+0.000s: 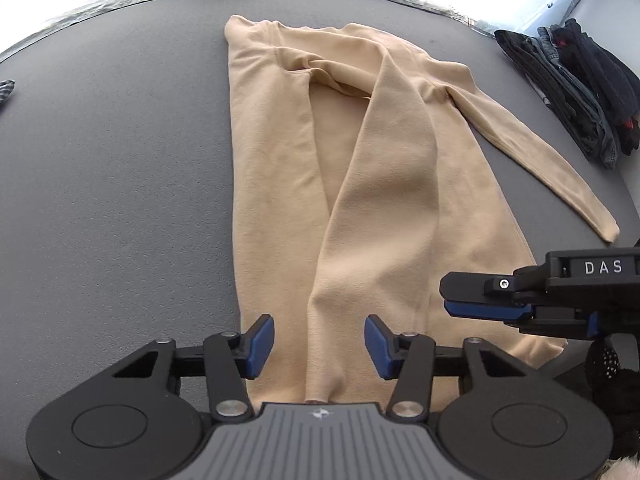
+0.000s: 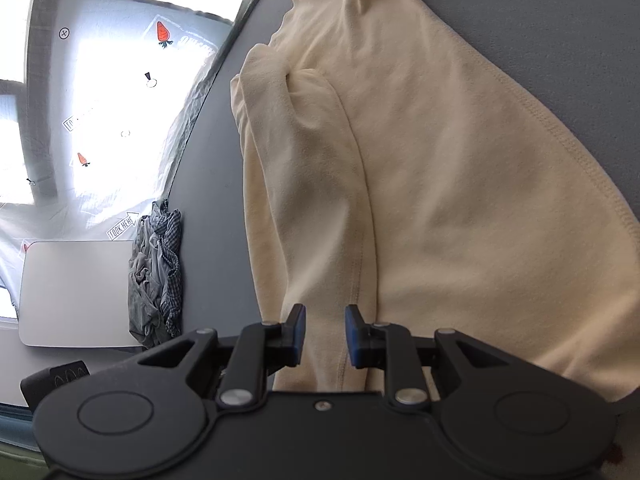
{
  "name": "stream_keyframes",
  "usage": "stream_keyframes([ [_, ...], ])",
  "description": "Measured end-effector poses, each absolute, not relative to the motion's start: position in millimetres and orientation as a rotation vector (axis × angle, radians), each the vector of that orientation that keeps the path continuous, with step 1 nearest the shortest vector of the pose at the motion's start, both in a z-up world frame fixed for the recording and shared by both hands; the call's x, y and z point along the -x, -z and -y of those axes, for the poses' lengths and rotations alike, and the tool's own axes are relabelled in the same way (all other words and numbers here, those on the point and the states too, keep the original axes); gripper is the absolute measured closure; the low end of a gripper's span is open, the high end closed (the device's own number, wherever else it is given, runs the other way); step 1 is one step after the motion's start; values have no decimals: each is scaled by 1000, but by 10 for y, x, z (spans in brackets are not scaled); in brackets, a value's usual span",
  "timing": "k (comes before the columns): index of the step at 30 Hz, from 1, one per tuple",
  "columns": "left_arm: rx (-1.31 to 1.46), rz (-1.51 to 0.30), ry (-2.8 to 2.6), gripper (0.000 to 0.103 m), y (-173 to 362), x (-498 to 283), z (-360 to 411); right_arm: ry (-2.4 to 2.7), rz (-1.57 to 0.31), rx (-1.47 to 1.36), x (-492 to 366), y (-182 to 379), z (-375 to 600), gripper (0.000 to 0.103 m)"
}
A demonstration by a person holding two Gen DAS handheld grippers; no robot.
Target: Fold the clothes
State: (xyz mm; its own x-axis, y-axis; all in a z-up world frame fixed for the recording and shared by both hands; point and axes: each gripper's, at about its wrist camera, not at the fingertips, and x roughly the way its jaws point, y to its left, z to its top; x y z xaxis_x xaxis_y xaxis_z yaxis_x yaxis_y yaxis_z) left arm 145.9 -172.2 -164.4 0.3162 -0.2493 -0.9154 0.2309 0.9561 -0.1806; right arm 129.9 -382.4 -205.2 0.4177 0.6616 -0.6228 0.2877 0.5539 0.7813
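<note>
A matte grey table (image 1: 120, 200) lies before you, with the soft tan fleece shirt (image 1: 360, 200) spread long across it, one sleeve folded inward. Your left gripper (image 1: 319, 346) and right gripper (image 2: 325, 336) hover above it, both released, blue pads clear of the cloth.

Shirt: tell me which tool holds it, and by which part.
Neither. The left tool stands open over the cuff of the folded-in sleeve, pads clear of the shirt. The right tool is open above the shirt too.
</note>
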Motion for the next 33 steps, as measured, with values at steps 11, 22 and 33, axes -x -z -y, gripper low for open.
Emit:
stream_keyframes([
  [11, 46, -1252, 282, 101, 1825, -1494, 1823, -267, -1159, -1028, -1200, 2121, 4028, 80],
  [22, 153, -1238, 81, 101, 1545, -1176, 1492, -311, -1211, -990, -1278, 2221, 3989, 80],
  [33, 268, -1374, 2, 92, 1829, -1233, 1316, -339, -1202, -956, -1437, 2207, 3988, 80],
])
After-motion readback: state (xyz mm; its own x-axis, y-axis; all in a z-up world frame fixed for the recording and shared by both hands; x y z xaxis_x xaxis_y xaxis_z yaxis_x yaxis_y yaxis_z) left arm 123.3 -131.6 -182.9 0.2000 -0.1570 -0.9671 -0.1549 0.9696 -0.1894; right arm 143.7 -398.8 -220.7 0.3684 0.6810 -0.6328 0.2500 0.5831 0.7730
